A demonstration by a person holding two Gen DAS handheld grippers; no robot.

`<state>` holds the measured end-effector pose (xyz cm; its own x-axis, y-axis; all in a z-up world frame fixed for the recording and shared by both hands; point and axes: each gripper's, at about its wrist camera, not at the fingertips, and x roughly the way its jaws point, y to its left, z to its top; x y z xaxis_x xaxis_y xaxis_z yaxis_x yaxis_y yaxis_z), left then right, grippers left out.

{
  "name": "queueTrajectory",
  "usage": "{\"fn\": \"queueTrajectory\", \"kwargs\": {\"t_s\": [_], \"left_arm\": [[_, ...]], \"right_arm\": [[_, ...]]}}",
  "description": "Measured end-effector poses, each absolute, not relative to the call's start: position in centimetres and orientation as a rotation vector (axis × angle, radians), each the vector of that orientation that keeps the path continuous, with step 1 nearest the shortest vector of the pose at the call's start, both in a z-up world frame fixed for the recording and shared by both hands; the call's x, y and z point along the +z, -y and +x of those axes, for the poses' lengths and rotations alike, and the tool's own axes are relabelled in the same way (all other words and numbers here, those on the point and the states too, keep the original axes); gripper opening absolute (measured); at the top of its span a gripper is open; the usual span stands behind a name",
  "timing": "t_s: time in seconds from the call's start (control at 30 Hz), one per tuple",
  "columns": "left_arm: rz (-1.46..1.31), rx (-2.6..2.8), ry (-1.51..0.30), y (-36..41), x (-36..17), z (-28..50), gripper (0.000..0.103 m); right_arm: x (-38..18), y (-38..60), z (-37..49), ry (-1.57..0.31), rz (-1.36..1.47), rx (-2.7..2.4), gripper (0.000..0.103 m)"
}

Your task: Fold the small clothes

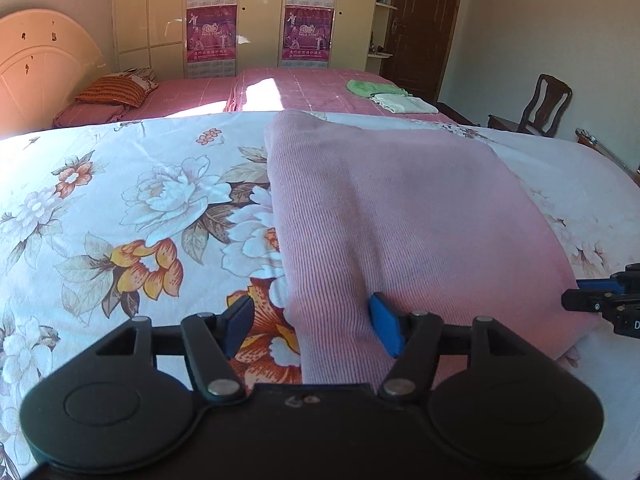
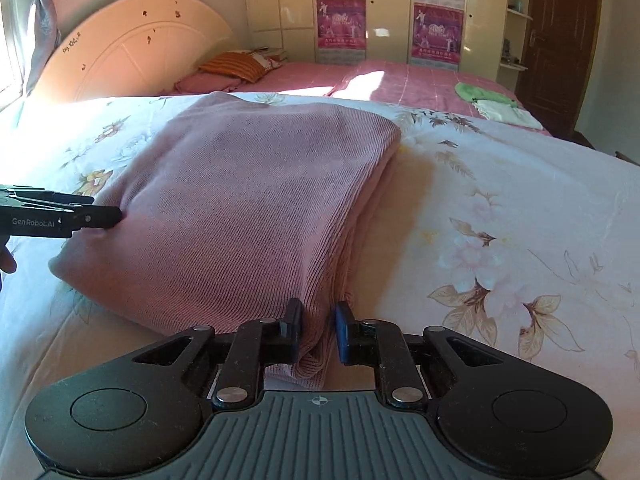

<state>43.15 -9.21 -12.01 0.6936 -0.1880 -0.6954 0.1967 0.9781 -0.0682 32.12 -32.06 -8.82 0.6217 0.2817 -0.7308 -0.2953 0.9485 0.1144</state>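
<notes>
A pink ribbed garment (image 1: 400, 216) lies folded on the floral bedspread (image 1: 120, 208). My left gripper (image 1: 312, 326) is open, its jaws wide apart around the garment's near left corner, one finger (image 1: 386, 328) resting on the cloth. In the right wrist view the same garment (image 2: 248, 200) fills the middle. My right gripper (image 2: 318, 334) is shut on its near right corner, cloth bunched between the jaws. The left gripper shows at the garment's left edge in the right wrist view (image 2: 100, 216); the right gripper shows at the far right of the left wrist view (image 1: 600, 300).
A second bed with a pink sheet (image 1: 304, 88) stands beyond, holding a green cloth (image 1: 366, 87) and a folded white cloth (image 1: 404, 103). An orange striped pillow (image 1: 112, 90), a headboard (image 1: 40, 64), a wardrobe and a wooden chair (image 1: 536, 108) stand further back.
</notes>
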Motion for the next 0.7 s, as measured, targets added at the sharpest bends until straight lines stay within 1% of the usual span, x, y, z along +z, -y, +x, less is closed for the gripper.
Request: {"fn": "queueTrajectory", "kwargs": {"t_s": [0.1,0.17,0.2,0.23,0.27,0.4,0.5,0.53,0.63,0.7], "left_arm": [[0.027,-0.217,-0.779,9.3,-11.6,42.6,0.064],[0.021,-0.219,-0.780,9.3,-11.3,42.2,0.065],[0.018,-0.214,-0.776,9.2,-11.1,42.0,0.068],[0.015,-0.209,-0.769,9.1,-11.0,41.8,0.075],[0.011,-0.207,-0.760,9.0,-10.9,41.6,0.076],[-0.012,-0.217,-0.759,8.5,-11.0,41.5,0.077],[0.004,-0.216,-0.704,8.2,-10.0,42.9,0.077],[0.005,-0.214,-0.684,8.1,-9.4,43.9,0.077],[0.010,-0.205,-0.634,8.4,-7.4,48.3,0.076],[0.004,-0.216,-0.645,9.2,-6.9,51.1,0.074]], "right_arm": [[-8.6,32.3,32.3,-0.842,-0.004,0.317,0.016],[-7.5,32.4,32.0,-0.801,0.020,0.286,0.017],[-6.8,32.6,31.8,-0.784,0.050,0.276,0.017],[-6.4,32.9,31.7,-0.771,0.079,0.258,0.017],[-6.0,32.9,31.9,-0.757,0.094,0.238,0.017],[-5.0,31.9,32.8,-0.715,0.120,0.225,0.018],[-4.3,31.1,34.1,-0.676,0.107,0.241,0.026],[-4.0,30.8,34.9,-0.655,0.104,0.248,0.027],[-3.7,30.3,38.2,-0.633,0.102,0.249,0.027],[-3.6,29.9,41.4,-0.625,0.135,0.249,0.027]]}}
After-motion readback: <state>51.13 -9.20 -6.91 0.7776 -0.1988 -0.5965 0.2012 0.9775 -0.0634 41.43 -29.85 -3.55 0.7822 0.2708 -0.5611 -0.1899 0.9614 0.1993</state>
